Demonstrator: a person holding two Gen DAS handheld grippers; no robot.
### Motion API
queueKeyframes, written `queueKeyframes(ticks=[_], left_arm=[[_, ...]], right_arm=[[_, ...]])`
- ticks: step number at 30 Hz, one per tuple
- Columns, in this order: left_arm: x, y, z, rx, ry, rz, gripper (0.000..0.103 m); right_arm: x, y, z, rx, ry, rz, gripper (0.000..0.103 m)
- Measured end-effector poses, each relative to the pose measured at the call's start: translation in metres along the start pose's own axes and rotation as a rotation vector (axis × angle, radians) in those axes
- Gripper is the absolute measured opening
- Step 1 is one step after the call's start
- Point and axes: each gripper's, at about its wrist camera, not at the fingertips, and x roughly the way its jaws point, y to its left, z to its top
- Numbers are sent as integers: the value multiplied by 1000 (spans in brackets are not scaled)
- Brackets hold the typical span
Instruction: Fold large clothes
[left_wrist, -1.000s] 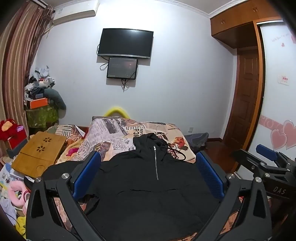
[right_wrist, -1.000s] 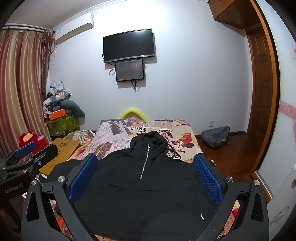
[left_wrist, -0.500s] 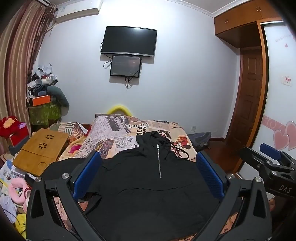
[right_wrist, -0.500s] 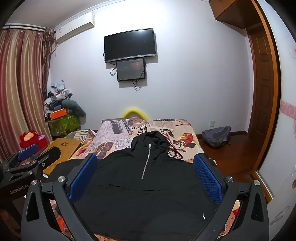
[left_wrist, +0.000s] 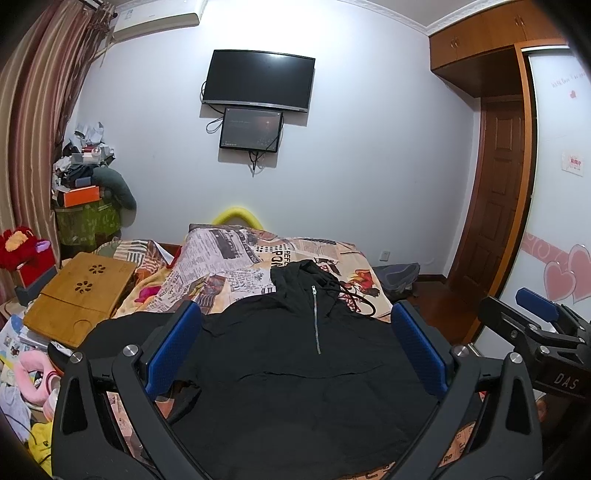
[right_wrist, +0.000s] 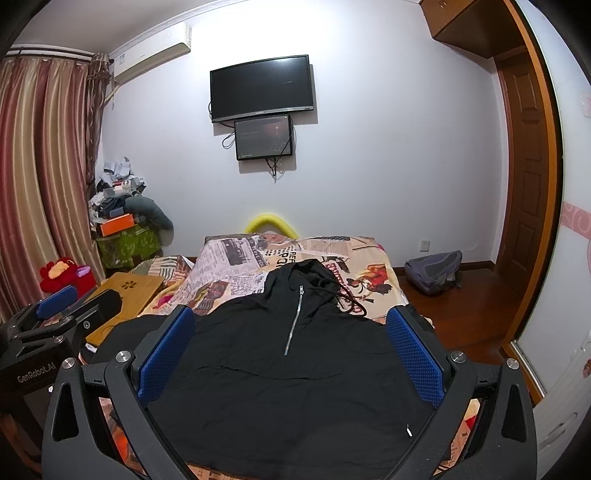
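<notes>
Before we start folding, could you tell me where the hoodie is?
The hoodie lies spread flat on the bed, centred in both views, hood toward the television wall.

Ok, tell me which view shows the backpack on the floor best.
The right wrist view: the backpack lies whole and unobstructed on the wood floor beside the bed. In the left wrist view the bed's corner hides part of it, leaving a darker sliver.

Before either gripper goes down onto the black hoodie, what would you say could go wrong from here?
1. The hoodie's drawstring lies looped loose on the bedspread; it may trail out of a fold.
2. One sleeve sprawls toward the wooden lap desk at the bed's edge and could drag on it.
3. Both the left gripper and right gripper are open above the fabric; a shallow pinch may catch only the top layer.
</notes>
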Motion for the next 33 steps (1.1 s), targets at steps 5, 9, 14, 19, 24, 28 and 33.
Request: queueKeyframes(ticks=[5,9,14,19,24,28,33], left_arm=[[0,0,-1,0,-3,0,103],[0,0,0,1,-1,-1,103],[-1,-1,-2,2,-3,0,103],[-1,-2,0,3,-6,2,103],[-2,-2,-1,1,-5,6,103],[-1,-1,0,-2,-2,5,103],[-1,-1,1,-3,-3,6,103]], right_arm=[[-2,1,0,-2,-4,0,103],[-1,1,1,0,-3,2,103],[-1,1,1,0,-4,2,103],[0,0,2,3,-6,4,103],[0,1,2,2,-4,4,103],[1,0,2,1,-1,6,103],[1,1,2,4,2,8,103]])
